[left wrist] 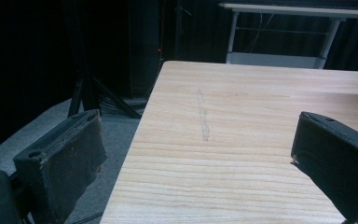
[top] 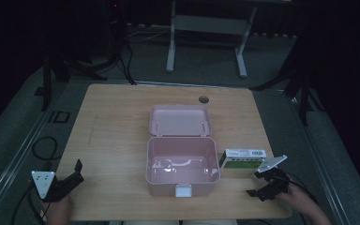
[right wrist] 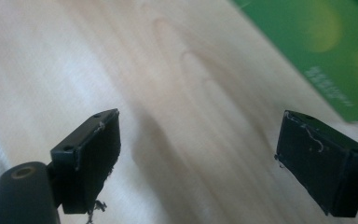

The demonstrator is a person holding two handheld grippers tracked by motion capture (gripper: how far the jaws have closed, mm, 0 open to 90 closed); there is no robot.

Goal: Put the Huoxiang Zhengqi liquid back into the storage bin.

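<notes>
- Nearest to me, at the near edge of the table (top: 122, 122), are my two grippers: the left gripper (top: 77, 171) sits at the near left corner, and the right gripper (top: 258, 185) at the near right, just short of the carton.
- My left gripper has its jaws spread wide with nothing between them; in the left gripper view I look over bare wood toward the table's far left edge.
- My right gripper (right wrist: 198, 158) is likewise spread and empty; in the right gripper view the green box (right wrist: 326, 51) lies just beyond the jaws, not yet between them.
- The green box (top: 243, 158) lies flat on the table, just right of the open pink case (top: 182, 166) and very near its right wall; I cannot tell whether they touch.
- I judge it a light cardboard carton: stiff enough to pinch, but the walls would dent under a hard squeeze, and the printed faces may be a little slick.
- Its long axis runs left to right, roughly parallel with the near table edge, one short end toward the case.
- I would take it across the narrow width, near the middle of its length, with a jaw on each long side.
- The case's lid (top: 180, 120) lies back on the far side, and the tub looks empty.
</notes>
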